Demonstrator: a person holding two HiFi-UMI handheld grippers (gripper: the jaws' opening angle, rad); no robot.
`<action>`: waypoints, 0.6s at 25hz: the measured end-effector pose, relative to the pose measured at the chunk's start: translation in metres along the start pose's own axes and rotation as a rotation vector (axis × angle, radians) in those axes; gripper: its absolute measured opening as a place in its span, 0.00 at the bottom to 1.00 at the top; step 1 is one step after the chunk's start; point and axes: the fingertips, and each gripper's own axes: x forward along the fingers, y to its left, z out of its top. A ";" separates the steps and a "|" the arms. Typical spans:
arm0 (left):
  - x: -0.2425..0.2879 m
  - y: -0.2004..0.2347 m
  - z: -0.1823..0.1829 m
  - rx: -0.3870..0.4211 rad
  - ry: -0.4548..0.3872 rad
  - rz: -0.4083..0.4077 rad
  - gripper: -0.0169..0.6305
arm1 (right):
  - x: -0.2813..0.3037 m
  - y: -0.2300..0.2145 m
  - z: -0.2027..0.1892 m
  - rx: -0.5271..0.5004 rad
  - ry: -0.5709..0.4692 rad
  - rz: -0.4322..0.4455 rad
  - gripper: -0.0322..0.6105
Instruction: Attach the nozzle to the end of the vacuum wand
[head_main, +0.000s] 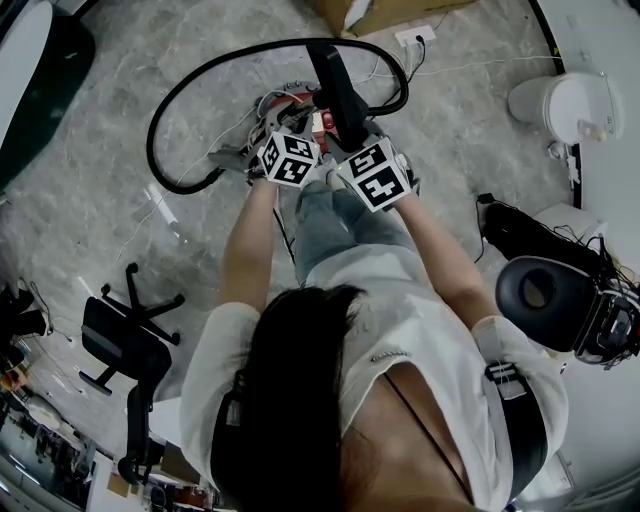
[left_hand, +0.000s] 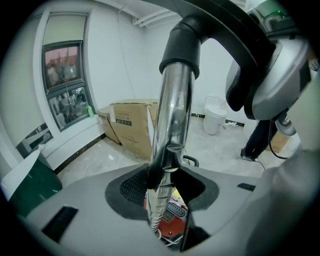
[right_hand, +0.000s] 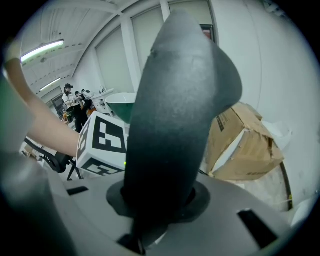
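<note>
My left gripper (head_main: 288, 122) is shut on a chrome wand (left_hand: 172, 115), which runs up between its jaws in the left gripper view. At the wand's top sits a black cuff (left_hand: 182, 45), from which a black part curves off to the right. My right gripper (head_main: 350, 128) is shut on a broad black nozzle piece (right_hand: 175, 100), which fills its view; from the head it shows as a dark bar (head_main: 335, 80). Both grippers hang close together above the red vacuum body (head_main: 288, 100). A black hose (head_main: 170, 100) loops round them on the floor.
Cardboard boxes (left_hand: 132, 125) stand by the far wall. A white round bin (head_main: 560, 105) is at the upper right, a power strip (head_main: 415, 38) at the top. A black office chair (head_main: 125, 340) stands to the left, a black padded device (head_main: 545, 290) to the right.
</note>
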 end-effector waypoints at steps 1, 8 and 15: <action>0.000 -0.001 0.000 0.001 0.000 -0.002 0.27 | 0.000 0.000 -0.001 0.000 -0.002 0.000 0.19; 0.004 0.002 0.001 -0.017 -0.001 0.001 0.27 | 0.001 -0.004 0.002 -0.007 -0.010 0.011 0.20; 0.005 0.005 0.001 -0.025 0.006 -0.003 0.27 | 0.003 -0.006 0.005 0.094 -0.036 0.049 0.31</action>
